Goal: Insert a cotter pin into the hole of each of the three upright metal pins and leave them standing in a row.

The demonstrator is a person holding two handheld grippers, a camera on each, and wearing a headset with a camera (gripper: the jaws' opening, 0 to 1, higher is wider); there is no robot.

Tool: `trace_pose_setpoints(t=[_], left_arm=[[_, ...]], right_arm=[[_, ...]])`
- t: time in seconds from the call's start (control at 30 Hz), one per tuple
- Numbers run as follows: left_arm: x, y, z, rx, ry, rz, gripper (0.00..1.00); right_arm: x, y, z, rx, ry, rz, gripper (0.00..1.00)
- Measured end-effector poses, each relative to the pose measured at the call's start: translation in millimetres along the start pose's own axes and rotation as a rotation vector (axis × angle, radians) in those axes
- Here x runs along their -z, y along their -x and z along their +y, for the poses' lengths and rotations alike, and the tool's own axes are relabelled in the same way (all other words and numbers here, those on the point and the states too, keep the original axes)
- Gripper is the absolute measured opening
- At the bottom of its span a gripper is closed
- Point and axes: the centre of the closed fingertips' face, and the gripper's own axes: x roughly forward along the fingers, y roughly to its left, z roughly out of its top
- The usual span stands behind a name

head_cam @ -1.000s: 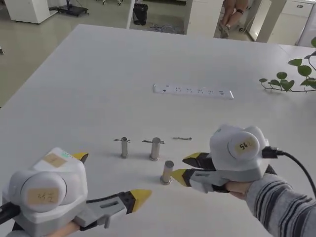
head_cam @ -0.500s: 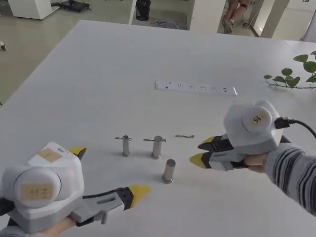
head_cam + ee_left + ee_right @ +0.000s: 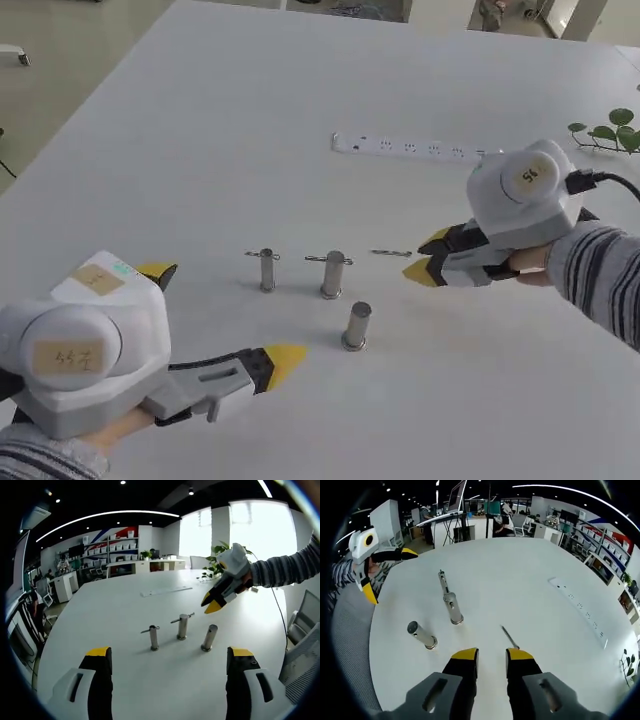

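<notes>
Cotter pin point(image 3: 509, 636) lies just ahead of our right gripper point(image 3: 492, 653), roughly in line with its slightly parted, empty jaws.

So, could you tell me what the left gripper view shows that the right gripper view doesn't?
The left gripper view gives the right gripper, jaws slightly apart. The right gripper view gives the loose cotter pin lying just ahead of its jaws, and the left gripper, wide open. Both share the three upright metal pins, two already pinned, and the power strip.
</notes>
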Motion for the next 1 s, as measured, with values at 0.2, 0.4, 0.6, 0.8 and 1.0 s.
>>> trace_pose_setpoints(t=[0.2, 0.4, 0.6, 0.8, 1.0], left_arm=[[3.0, -1.9, 2.3, -0.003, -0.001, 0.013, 0.94], [5.1, -4.1, 3.0, -0.007, -0.005, 0.023, 0.93], [8.0, -5.4, 4.1, -0.008, 0.002, 0.031, 0.92], [11.9, -4.9, 5.4, -0.007, 0.006, 0.043, 0.9], [14.5, -4.5, 6.7, -0.009, 0.015, 0.055, 0.9]], right_arm=[[0.4, -13.1, -16.9, 0.0, -0.004, 0.016, 0.16], [1.3, -26.0, -26.7, -0.017, 0.013, 0.044, 0.15], [7.4, -35.9, -30.9, -0.037, 0.022, 0.079, 0.13], [15.3, -40.8, -34.8, -0.049, 0.035, 0.113, 0.11], [14.3, -41.3, -35.6, -0.056, 0.004, 0.111, 0.03]])
